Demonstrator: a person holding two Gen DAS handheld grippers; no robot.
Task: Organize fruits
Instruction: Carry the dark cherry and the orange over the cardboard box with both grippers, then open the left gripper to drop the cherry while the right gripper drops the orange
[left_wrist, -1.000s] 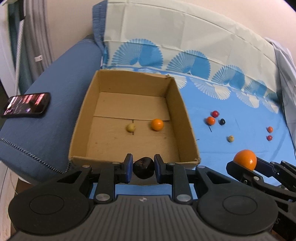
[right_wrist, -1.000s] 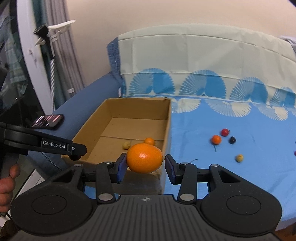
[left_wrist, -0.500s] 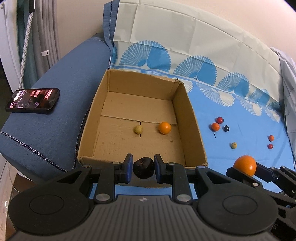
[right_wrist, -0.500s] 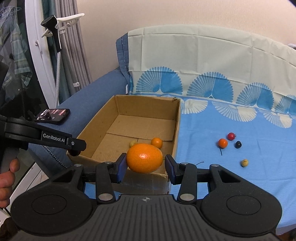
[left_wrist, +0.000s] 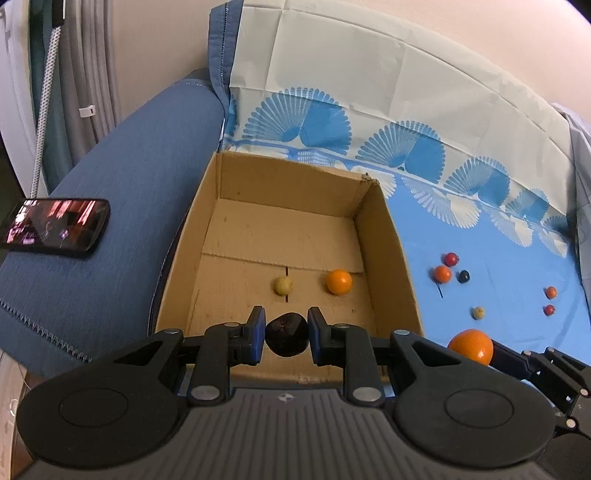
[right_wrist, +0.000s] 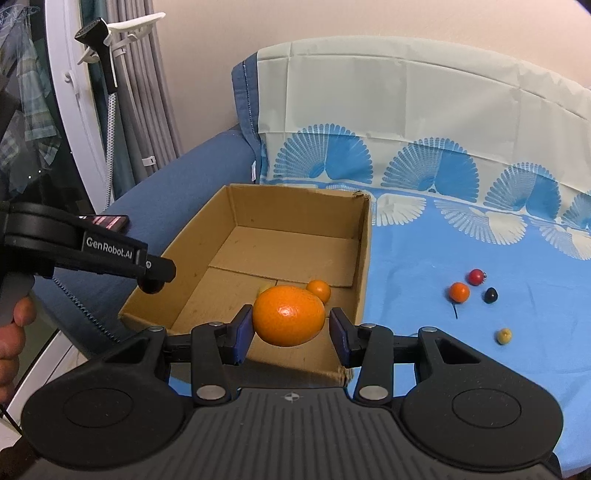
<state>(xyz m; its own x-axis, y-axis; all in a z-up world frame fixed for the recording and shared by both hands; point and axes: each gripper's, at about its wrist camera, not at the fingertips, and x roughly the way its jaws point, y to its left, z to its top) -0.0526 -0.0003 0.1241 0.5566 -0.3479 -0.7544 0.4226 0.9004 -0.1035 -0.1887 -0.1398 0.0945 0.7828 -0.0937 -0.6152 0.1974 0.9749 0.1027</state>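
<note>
My left gripper is shut on a dark brown fruit, held over the near end of the open cardboard box. Inside the box lie a small orange fruit and a small yellow fruit. My right gripper is shut on a large orange, above the box's near right corner. The left gripper shows at the left of the right wrist view, and the large orange also shows in the left wrist view. Several small fruits lie loose on the blue sheet.
A phone lies on the blue sofa arm left of the box. The patterned sheet covers the seat and backrest. Curtains and a white stand are at the far left. A hand holds the left gripper.
Both grippers have risen and moved forward towards the box, keeping their fruits. The dark fruit now hangs over the box's near wall.
</note>
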